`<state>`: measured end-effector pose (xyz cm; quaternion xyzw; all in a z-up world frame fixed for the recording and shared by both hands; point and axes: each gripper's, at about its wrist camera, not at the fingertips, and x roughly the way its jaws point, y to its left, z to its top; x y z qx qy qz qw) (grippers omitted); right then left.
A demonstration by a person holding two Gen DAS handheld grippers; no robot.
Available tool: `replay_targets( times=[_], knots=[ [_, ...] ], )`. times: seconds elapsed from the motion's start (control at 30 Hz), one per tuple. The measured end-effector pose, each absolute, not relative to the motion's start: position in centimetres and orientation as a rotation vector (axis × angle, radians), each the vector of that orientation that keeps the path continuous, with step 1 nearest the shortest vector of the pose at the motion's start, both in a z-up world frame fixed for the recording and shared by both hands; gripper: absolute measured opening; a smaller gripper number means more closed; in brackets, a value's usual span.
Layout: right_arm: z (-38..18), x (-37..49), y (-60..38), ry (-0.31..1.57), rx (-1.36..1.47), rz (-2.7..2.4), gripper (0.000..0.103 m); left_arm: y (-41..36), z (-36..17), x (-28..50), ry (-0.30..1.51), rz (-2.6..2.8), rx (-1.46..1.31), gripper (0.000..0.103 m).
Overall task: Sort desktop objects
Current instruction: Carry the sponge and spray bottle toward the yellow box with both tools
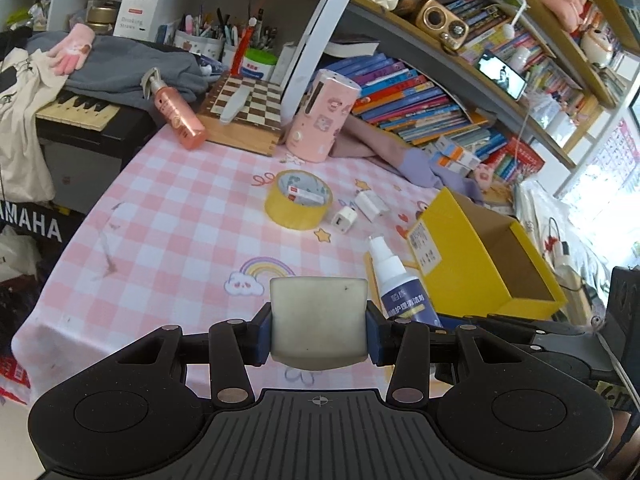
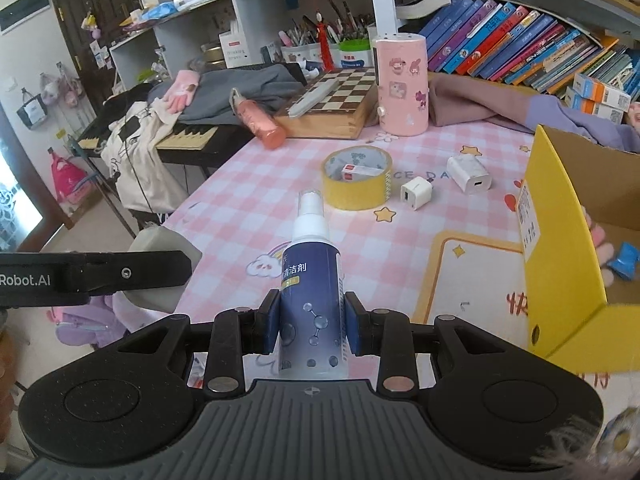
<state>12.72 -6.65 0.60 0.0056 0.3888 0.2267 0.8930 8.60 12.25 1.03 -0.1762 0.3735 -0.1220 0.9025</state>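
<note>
My left gripper (image 1: 319,322) is shut on a pale grey block (image 1: 319,320), held above the near edge of the pink checked table (image 1: 180,208). My right gripper (image 2: 313,326) is shut on a dark blue spray bottle (image 2: 314,280) with a white nozzle, lifted off the table; the same spray bottle (image 1: 394,276) shows to the right in the left wrist view. The left gripper with its grey block (image 2: 160,264) appears at the left of the right wrist view. A yellow tape roll (image 1: 298,200) holding a small eraser box, and two white chargers (image 1: 362,208), lie mid-table. An open yellow cardboard box (image 1: 480,252) stands to the right.
At the back stand a pink cylinder (image 1: 320,116), a chessboard box (image 1: 244,114) and a leaning pink bottle (image 1: 178,114). Books (image 1: 420,100) and folded purple cloth (image 1: 420,164) line the back right. A keyboard (image 1: 76,110) with clothes sits left. Small items (image 2: 622,262) lie inside the box.
</note>
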Motion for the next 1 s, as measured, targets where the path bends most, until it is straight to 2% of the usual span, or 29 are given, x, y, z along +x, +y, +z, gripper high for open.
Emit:
replay_targets(
  times=[0.5, 1.0],
  knots=[
    [0.3, 4.5, -7.3, 0.815, 0.043, 0.383, 0.030, 12.1, -0.1, 2.6, 0.788, -0.366, -0.393, 0.043],
    [-0.4, -0.6, -10.7, 0.847, 0.107, 0.229, 0.030, 8.1, -0.7, 2.0, 0.840, -0.540, -0.332, 0.043]
  ],
)
